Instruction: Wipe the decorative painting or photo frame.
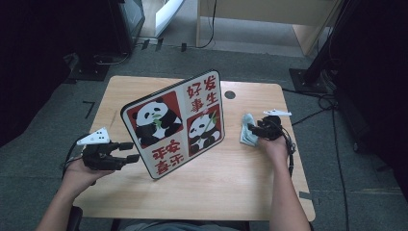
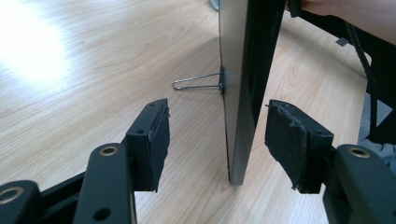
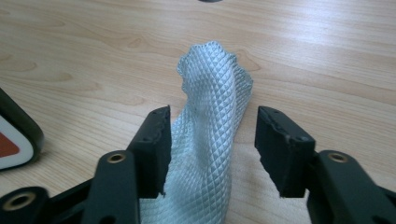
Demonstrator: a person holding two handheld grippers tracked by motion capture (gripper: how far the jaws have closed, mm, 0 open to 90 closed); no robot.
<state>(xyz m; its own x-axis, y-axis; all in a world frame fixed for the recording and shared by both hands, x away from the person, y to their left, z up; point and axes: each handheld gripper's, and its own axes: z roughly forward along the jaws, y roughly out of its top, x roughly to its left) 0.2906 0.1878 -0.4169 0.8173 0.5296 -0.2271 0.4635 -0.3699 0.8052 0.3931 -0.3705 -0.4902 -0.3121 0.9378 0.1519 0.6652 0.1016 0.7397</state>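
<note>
A panda picture board [image 1: 173,122] with red Chinese characters stands upright, tilted, in the middle of the wooden table [image 1: 216,185]. My left gripper [image 1: 132,151] sits at its lower left edge. In the left gripper view the board's thin edge [image 2: 238,70] stands between the open jaws of the left gripper [image 2: 217,140], with a gap on both sides. A wire stand [image 2: 196,84] props the board from behind. A pale blue textured cloth [image 1: 247,137] lies to the board's right. My right gripper [image 3: 212,144] is open, and the cloth [image 3: 210,93] rises crumpled between its jaws.
A round dark hole [image 1: 230,95] sits near the table's far edge. The board's corner [image 3: 14,140] shows left of the right gripper. Cables [image 1: 332,110] lie on the floor at the right, and pale wooden furniture [image 1: 269,14] stands behind the table.
</note>
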